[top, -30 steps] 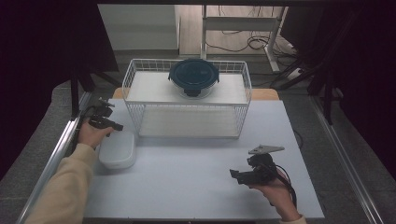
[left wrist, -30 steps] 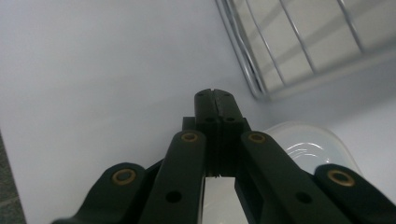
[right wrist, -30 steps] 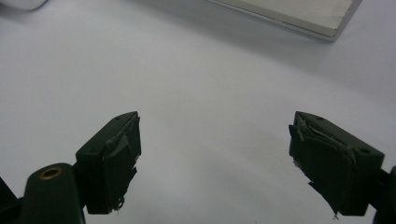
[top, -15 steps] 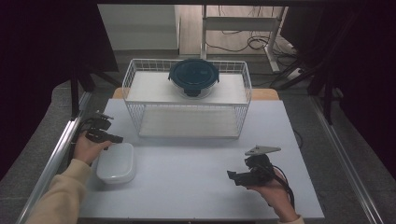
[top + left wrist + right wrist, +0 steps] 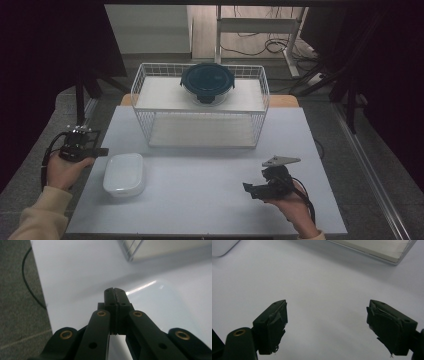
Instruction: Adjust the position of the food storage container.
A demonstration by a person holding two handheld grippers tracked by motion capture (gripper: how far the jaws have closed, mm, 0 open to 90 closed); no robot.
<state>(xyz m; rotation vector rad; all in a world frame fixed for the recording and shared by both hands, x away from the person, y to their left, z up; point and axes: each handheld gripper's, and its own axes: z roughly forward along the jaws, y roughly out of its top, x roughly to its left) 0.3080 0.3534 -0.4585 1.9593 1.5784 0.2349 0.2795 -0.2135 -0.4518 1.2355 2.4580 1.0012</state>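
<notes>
**White box on the worktop, left claw closed beside it**

White plastic is what we see nearest the left claw (image 5: 102,151): a box (image 5: 124,173) with rounded corners and its lid on, lying flat on the pale worktop (image 5: 210,210). We take the box as our landmark. The left claw sits just left of the box, at its far left corner, held level in a hand (image 5: 65,170) that hangs over the worktop's left edge. Whether its tip touches the box we cannot tell from the high view. In the left gripper view the two jaws of the left claw (image 5: 114,291) are pressed together with nothing between them, and the box's glossy lid (image 5: 175,302) lies just beyond and under them.

The right claw (image 5: 248,188) is well to the right of the box, near the worktop's front edge, held in the other hand (image 5: 292,207) with its jaws aimed back toward the box. In the right gripper view we see the right claw (image 5: 327,322) with its jaws wide apart and bare worktop between them; a corner of the box (image 5: 222,246) shows at the top left of that view.

Behind the box, farther from us, stands a white wire rack (image 5: 200,107). On the rack's upper shelf rests a round container with a dark blue lid (image 5: 207,81), well apart from the box and from both claws. A cable (image 5: 47,160) loops from the left claw on the side away from the box.
</notes>
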